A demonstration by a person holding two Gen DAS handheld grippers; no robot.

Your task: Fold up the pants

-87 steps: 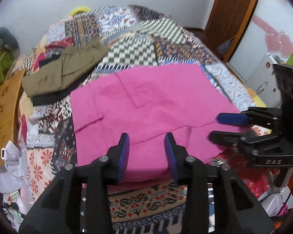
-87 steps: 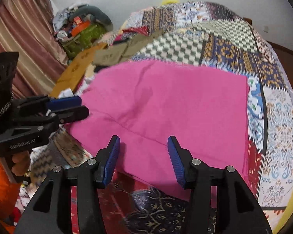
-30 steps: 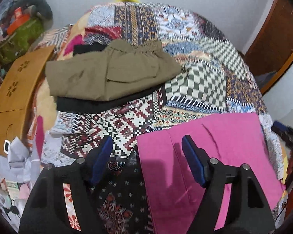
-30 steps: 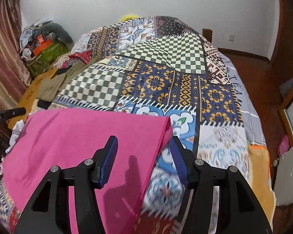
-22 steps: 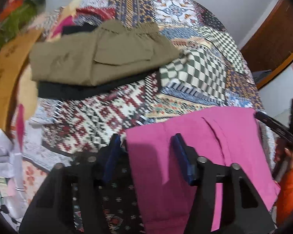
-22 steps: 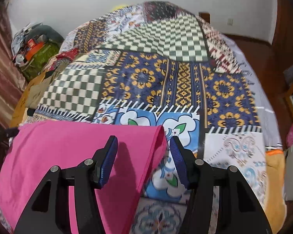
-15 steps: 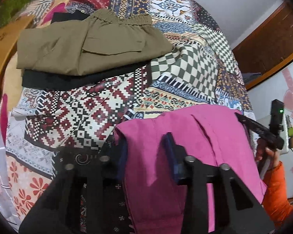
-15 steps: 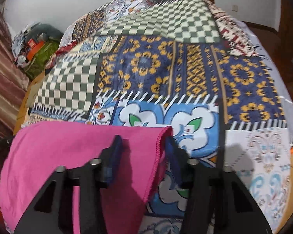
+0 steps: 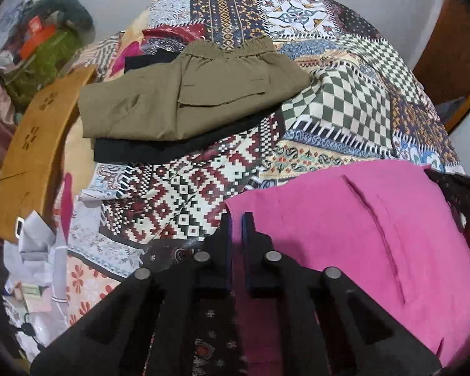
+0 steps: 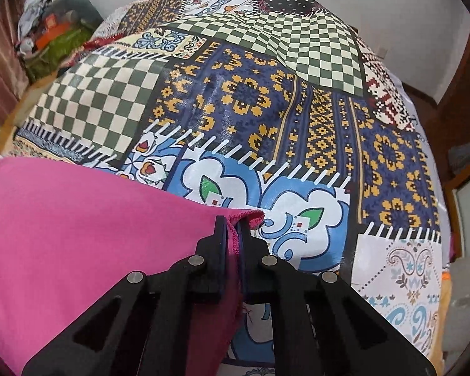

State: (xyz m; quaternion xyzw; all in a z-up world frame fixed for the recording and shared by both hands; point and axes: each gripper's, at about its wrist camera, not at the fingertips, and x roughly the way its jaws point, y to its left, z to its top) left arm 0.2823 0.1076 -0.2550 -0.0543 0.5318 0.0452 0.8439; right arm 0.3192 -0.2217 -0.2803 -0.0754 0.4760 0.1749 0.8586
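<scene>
The pink pants [image 9: 344, 219] lie flat on the patchwork bedspread [image 9: 188, 194], filling the 4 o'clock part of the left wrist view and the 8 o'clock part of the right wrist view. The left gripper [image 9: 236, 219] has its fingers pressed together on the far left corner of the pink cloth, with the fabric edge caught between the pads. The right gripper [image 10: 232, 224] is likewise closed, pinching the far right corner, where a stitched hem [image 10: 247, 216] bunches just past the fingertips toward 1 o'clock. Both far corners are therefore held, which suggests the grasp stage of a fold is complete and the lift is about to start. The next move probably calls for raising both corners together and carrying them toward 6 o'clock, over the nearer part of the garment, with the edge kept taut between the grippers so that it lands square. An uneven pull could skew the crease. Toward 11 o'clock in the left view an olive garment [image 9: 191, 91] lies folded on top of a black one [image 9: 147, 153], well apart from the pink cloth.
</scene>
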